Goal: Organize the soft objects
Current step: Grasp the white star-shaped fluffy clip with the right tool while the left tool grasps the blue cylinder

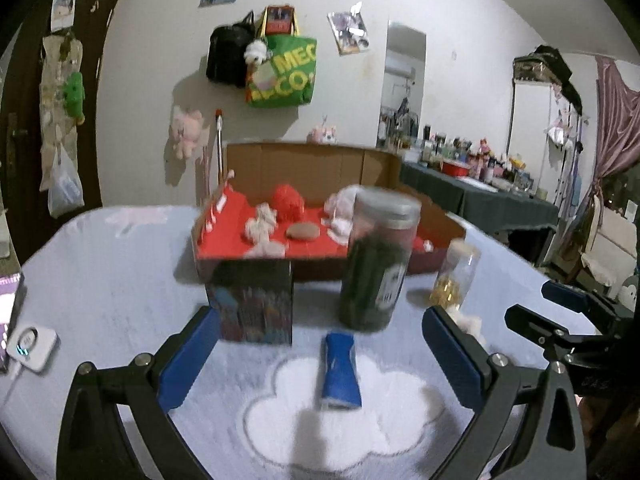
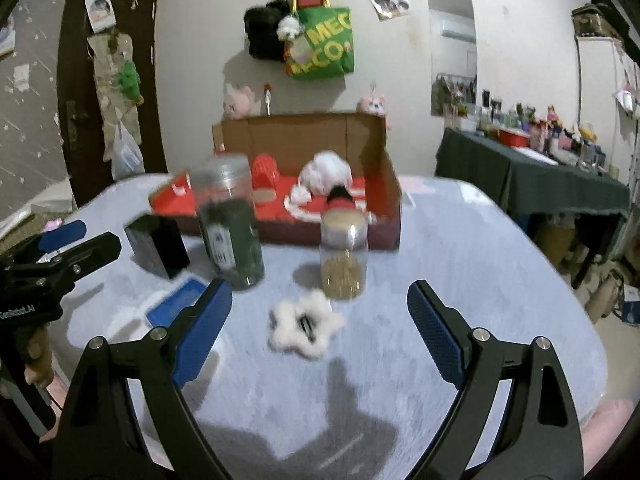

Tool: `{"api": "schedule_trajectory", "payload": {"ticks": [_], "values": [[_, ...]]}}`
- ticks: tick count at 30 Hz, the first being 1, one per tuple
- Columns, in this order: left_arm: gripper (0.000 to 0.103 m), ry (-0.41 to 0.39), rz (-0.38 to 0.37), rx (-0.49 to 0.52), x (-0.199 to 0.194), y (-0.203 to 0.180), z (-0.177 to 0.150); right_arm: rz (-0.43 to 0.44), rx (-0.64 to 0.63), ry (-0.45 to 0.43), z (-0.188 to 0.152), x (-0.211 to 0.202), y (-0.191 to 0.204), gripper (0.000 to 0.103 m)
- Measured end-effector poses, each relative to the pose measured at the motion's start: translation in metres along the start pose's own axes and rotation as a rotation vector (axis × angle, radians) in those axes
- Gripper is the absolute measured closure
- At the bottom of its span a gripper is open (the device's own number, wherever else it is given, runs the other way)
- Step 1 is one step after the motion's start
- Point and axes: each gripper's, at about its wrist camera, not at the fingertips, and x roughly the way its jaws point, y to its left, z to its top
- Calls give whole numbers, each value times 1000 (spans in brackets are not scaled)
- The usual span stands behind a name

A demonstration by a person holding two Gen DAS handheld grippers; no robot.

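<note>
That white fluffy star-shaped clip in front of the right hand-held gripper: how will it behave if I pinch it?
The white fluffy clip looks plush, so it will probably squash and weigh little. A dark hard part shows at its centre, likely stiff, so pinch there. It lies flat on the blue cloth, so rolling seems unlikely, though it may slide. The right hand-held gripper stands open.

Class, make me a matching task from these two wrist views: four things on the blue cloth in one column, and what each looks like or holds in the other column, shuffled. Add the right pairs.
Things:
1. tall jar
2. small jar
3. fluffy hair clip
4. cardboard box

Descriptions:
A. white, star-shaped, lying flat
B. gold bits inside
C. dark green contents
D. red lining, soft toys inside

Pairs: 1-C, 2-B, 3-A, 4-D
</note>
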Motion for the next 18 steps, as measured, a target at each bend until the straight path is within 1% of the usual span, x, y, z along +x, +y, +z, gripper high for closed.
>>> {"api": "schedule_trajectory", "payload": {"ticks": [6,13,15,17,18], "values": [[0,77,-6,-13,20,0,-21,13,30,71,-19,21,-6,13],[1,160,-3,1,42,-2,-29,46,49,139,-28,43,-13,13],[4,184,5,21,48,-5,-29,62,51,158,-27,49,-13,13],[11,209,2,39,53,-7,-29,78,47,181,-26,57,-12,13],[13,226,4,50,57,-8,-28,81,44,188,-25,59,-11,13]]}}
